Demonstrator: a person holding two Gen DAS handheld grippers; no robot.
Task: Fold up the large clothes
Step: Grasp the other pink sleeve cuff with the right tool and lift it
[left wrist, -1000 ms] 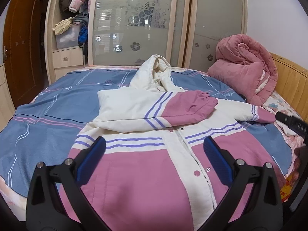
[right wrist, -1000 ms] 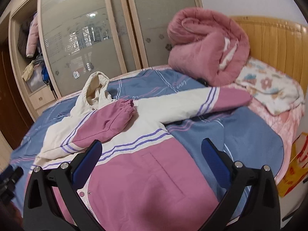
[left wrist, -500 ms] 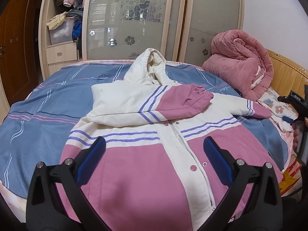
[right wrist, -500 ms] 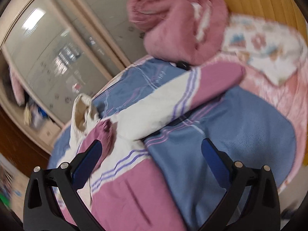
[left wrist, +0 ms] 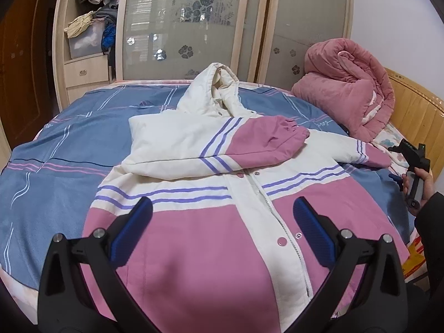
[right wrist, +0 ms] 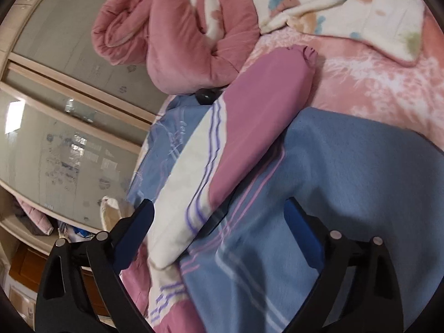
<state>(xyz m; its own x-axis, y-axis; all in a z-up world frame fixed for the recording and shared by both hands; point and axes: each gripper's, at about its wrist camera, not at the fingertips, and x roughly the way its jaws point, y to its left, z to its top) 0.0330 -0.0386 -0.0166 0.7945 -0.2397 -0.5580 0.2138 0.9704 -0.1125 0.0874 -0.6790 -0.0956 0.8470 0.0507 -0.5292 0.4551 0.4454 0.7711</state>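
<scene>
Now, step: one sleeve (left wrist: 211,144) lies folded across the jacket (left wrist: 194,249); other sleeve (right wrist: 236,144) next
Jacket: flat on bed (left wrist: 55,152), hood toward wardrobe (left wrist: 188,22)
Left hand-held gripper (left wrist: 222,227): jaws apart, empty, over jacket hem
Right hand-held gripper (right wrist: 219,222): jaws closing, nothing pinched; spread sleeve partly between them
Next: likely grip near cuff, carry it across the jacket chest

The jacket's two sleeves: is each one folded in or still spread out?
One sleeve lies folded across the chest of the jacket; the other sleeve stretches out over the bedspread.
</scene>
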